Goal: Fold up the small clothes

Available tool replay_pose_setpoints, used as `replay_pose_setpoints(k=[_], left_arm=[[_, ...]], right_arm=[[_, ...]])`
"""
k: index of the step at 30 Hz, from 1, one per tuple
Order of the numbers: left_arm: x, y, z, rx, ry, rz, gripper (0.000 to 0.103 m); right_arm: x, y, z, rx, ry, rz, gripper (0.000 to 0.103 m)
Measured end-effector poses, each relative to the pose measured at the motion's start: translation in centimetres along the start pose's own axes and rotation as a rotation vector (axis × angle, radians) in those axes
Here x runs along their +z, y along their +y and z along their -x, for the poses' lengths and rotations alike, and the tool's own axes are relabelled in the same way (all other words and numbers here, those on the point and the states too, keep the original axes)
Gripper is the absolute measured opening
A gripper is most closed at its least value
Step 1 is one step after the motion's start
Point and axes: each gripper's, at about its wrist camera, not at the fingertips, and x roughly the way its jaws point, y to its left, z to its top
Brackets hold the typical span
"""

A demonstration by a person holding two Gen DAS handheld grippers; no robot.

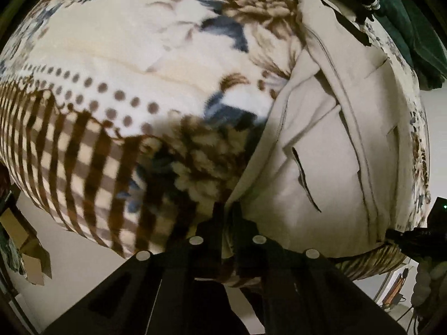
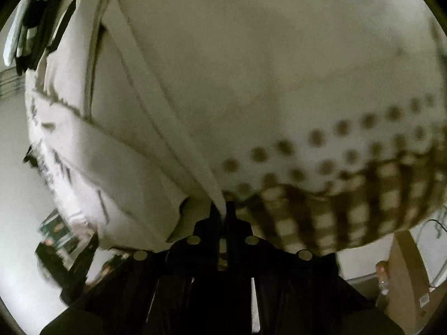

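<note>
A beige garment (image 1: pixel 321 145) with seams and a slit pocket lies on a floral and checked blanket (image 1: pixel 111 64). My left gripper (image 1: pixel 227 209) is shut on the garment's near left corner. In the right wrist view the same beige garment (image 2: pixel 117 150) spreads to the left and up. My right gripper (image 2: pixel 223 209) is shut on a narrow fold of its edge. The garment's far end is partly hidden by its own folds.
The blanket (image 2: pixel 349 139) with dots and brown checks covers the bed surface. A dark green cloth (image 1: pixel 413 28) lies at the far right. A cardboard box (image 1: pixel 25 240) stands on the floor to the left, another box (image 2: pixel 408 273) to the right.
</note>
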Motion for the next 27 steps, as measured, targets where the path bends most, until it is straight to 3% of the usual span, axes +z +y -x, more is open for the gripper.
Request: replay_pose_setpoints(k=[6, 9, 11, 13, 15, 17, 20, 24, 25, 26, 27], left_arm=[[-1.0, 0.1, -0.2, -0.029, 0.017, 0.008, 0.004], [-1.2, 1.3, 0.5, -0.091, 0.041, 0.040, 0.007], [-1.6, 3.0, 0.4, -0.166, 0.077, 0.107, 0.007], [-1.6, 4.4, 0.3, -0.221, 0.079, 0.166, 0.009], [-1.5, 5.0, -0.1, -0.258, 0.082, 0.189, 0.020], [-1.7, 4.6, -0.8, -0.290, 0.086, 0.181, 0.041], [-1.9, 2.8, -2.3, -0.318, 0.117, 0.158, 0.047], [-2.1, 1.6, -2.6, -0.288, 0.104, 0.133, 0.044], [-2.1, 1.4, -2.5, -0.277, 0.090, 0.130, 0.020], [-2.1, 1.4, -2.4, -0.268, 0.083, 0.130, 0.003], [-2.3, 1.5, -2.2, -0.256, 0.085, 0.141, 0.003]], right_arm=[[0.5, 0.4, 0.0, -0.049, 0.006, 0.035, 0.002], [0.7, 1.3, -0.6, 0.007, 0.078, 0.057, 0.004], [0.6, 1.8, -1.0, 0.051, 0.102, 0.034, 0.026], [0.8, 1.4, -1.0, 0.118, 0.105, 0.023, 0.039], [1.0, 1.5, -1.5, 0.138, 0.116, 0.029, 0.039], [1.2, 1.5, -2.5, 0.141, 0.132, 0.035, 0.039], [1.3, 1.9, -4.2, 0.147, 0.151, 0.029, 0.039], [1.2, 2.5, -5.0, 0.149, 0.153, 0.020, 0.039], [1.0, 2.6, -5.0, 0.145, 0.150, 0.026, 0.038], [0.7, 2.8, -4.9, 0.149, 0.143, 0.033, 0.024], [0.6, 2.8, -4.7, 0.152, 0.146, 0.050, 0.011]])
